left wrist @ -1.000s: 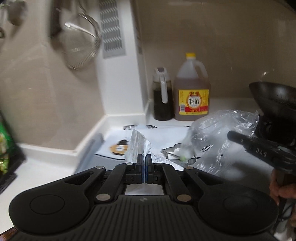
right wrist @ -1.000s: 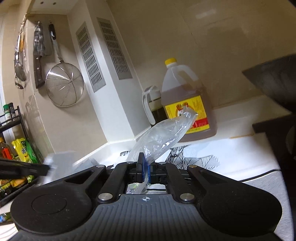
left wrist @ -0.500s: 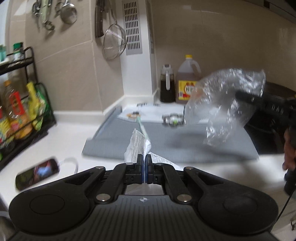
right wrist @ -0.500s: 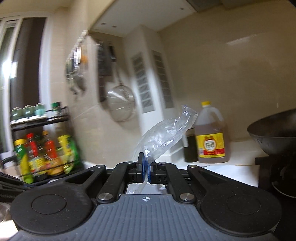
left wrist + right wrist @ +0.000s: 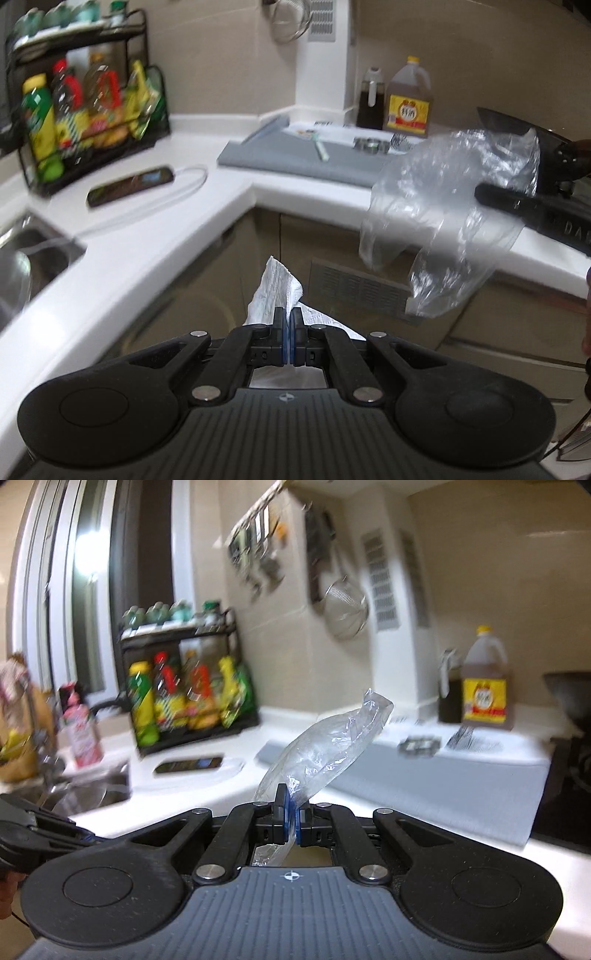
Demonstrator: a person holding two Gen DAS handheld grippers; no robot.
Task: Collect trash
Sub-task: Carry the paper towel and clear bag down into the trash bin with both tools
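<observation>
Since both scraps are bound for a bin (none in sight), each gripper is clamped on one: the left gripper [image 5: 288, 325] pinches a tissue [image 5: 275, 291], the right gripper [image 5: 291, 814] a plastic bag [image 5: 325, 746], both clear of the counter [image 5: 147, 243].

Left claw [image 5: 287, 325] pinched tight on white paper scrap [image 5: 273, 291], angled down. Right claw [image 5: 291, 808] clamped on clear plastic bag [image 5: 325, 746], near level.
</observation>
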